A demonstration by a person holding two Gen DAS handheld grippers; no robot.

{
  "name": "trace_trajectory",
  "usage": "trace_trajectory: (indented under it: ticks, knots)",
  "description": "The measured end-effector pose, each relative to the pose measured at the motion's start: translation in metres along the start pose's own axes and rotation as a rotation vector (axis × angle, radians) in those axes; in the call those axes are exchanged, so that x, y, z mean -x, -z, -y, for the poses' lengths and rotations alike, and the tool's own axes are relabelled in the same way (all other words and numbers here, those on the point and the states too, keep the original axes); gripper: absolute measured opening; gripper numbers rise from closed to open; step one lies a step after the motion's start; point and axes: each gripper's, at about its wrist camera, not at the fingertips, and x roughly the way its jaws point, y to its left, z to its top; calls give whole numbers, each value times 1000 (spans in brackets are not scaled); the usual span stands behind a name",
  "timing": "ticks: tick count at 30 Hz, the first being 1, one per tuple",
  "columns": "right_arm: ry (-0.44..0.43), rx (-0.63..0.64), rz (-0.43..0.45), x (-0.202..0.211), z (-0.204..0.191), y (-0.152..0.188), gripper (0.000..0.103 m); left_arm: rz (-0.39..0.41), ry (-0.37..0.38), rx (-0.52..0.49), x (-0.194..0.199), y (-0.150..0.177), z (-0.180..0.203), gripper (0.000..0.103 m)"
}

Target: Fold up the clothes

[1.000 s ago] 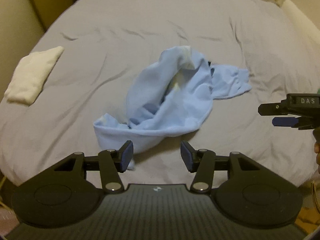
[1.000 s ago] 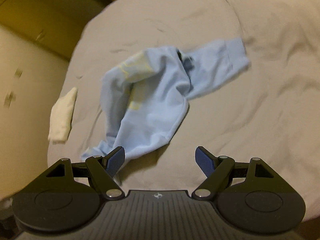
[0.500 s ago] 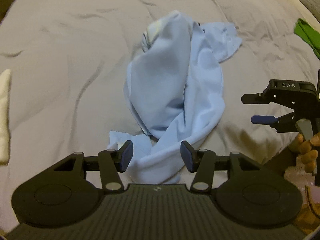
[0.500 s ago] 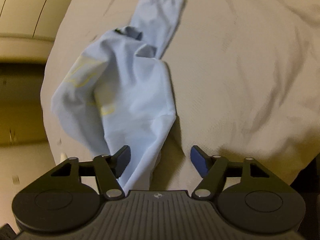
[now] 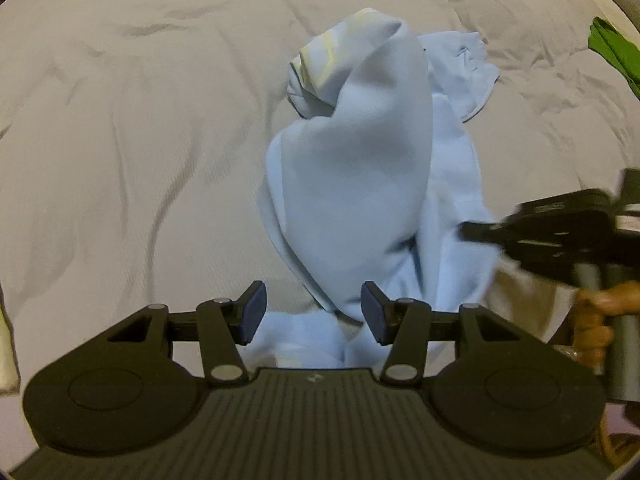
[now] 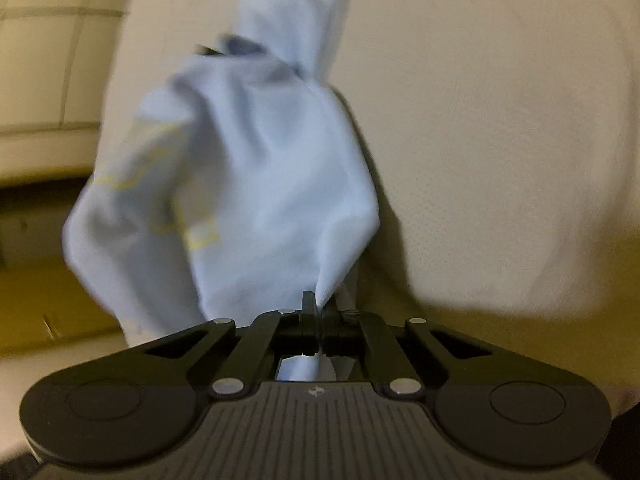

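Shirt [image 5: 360, 184] lay mid-bed [image 5: 140, 140], bunched, one end trailing away toward the far side. Left gripper [image 5: 312, 316] sat at its near end, right gripper [image 5: 480, 234] at its right edge. Another cloth [image 5: 616, 52] lay far right on bed.

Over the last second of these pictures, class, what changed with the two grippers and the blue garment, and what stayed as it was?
The right gripper closed in on the light blue garment; its jaws, open before, are now shut on an edge of the cloth, which rises bunched from the grey bedcover. The left gripper moved closer too, and cloth now lies between its jaws. Those jaws stayed open, holding nothing.
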Motion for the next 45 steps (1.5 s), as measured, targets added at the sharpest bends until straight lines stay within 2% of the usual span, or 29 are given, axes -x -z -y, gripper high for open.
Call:
trace_trajectory:
  ticks: [4,7,9,12,13,14,15,16,17,18,19,20,23,27,38,39,41,43,45]
  knots:
    - [179,146,185,84,5,-30,1,8,21,-14,1,-11,-1,46]
    - [410,156,334,151,33,-62,0,14,54,-37,0,-15,8,46]
    - [561,187,402,177,52,-79,0,13,76,-60,-3,-19,19,46]
    - [722,191,361,172,80,-96,0,2,109,-80,-9,-24,34,46]
    - [739,184,329,163,88,-99,0,-3,116,-86,-11,-27,39,46]
    - [756,178,296,155,96,-101,4,-6,115,-93,-13,-29,42,46]
    - [759,170,258,147,102,-104,10,-8,112,-101,-15,-31,44,46]
    - [727,163,224,143,103,-105,12,-11,106,-110,-18,-35,47,46]
    - [682,159,219,144,104,-105,21,-14,98,-115,-21,-40,50,46]
    - [637,155,215,145,104,-106,32,-18,88,-117,-24,-44,51,46]
    - [594,151,217,148,104,-106,51,-23,76,-116,-27,-48,50,46]
    - [555,144,233,153,104,-107,64,-27,66,-114,-29,-53,50,46]
    - [473,88,280,170,118,-114,69,-34,46,-111,-35,-66,49,46]
    - [425,-22,314,173,144,-134,69,-30,29,-121,-39,-81,54,46]
    - [353,23,264,144,161,-166,71,-3,32,-130,-59,-134,51,46]
    - [334,49,252,142,158,-167,66,1,34,-124,-61,-139,48,46]
    - [313,99,211,136,151,-172,38,16,45,-117,-64,-151,43,46]
    - [322,146,160,128,144,-176,34,27,62,-115,-71,-165,38,46]
    - [329,165,128,123,140,-181,36,31,78,-119,-80,-179,34,46]
